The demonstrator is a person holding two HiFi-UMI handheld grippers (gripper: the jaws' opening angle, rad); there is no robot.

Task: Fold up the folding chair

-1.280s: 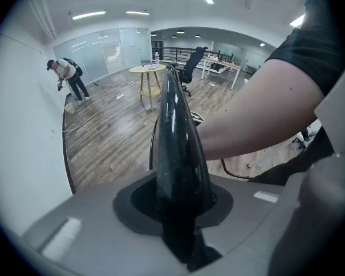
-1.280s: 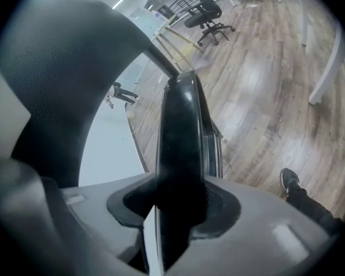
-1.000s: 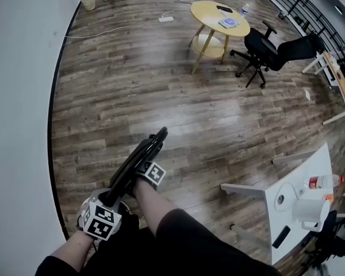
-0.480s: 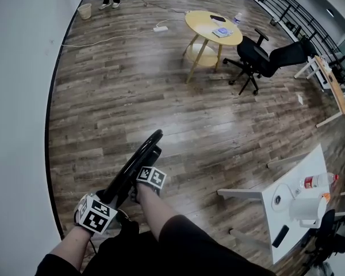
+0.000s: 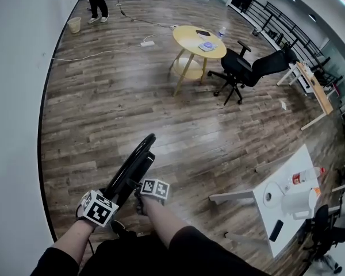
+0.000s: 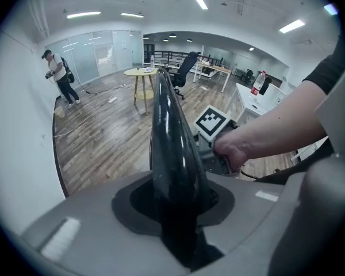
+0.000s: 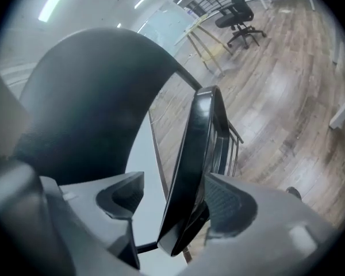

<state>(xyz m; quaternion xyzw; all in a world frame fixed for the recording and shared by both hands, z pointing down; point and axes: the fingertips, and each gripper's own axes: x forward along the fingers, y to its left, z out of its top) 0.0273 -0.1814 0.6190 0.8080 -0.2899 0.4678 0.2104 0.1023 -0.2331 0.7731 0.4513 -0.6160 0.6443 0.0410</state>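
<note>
Head view is showing me the folding chair [image 5: 135, 164] collapsed flat, a thin black slab slanting up and away from my legs above the wooden floor [image 5: 178, 108], near the white wall [image 5: 17, 108]. Both tools are sitting at its near end: the left gripper [image 5: 107, 202] on the wall side, the right gripper [image 5: 144, 193] just beside it.

What is changing is the right one. Its jaws have just been opening wide. In the right gripper view the chair's edge is standing between them while one pad [image 7: 123, 194] is hanging well clear of it, and the other pad [image 7: 233, 203] is at most brushing the frame. So that hand is no longer clamping anything.

The left jaws have been easing open a little too. Yet in the left gripper view the chair's glossy black edge is filling the gap completely, and the pads are pressing on it.

I am reading this as the fold being finished, with the left gripper now carrying the chair alone. I am watching that grip: if it is loosening further, the slab could tip or swing open.
</note>
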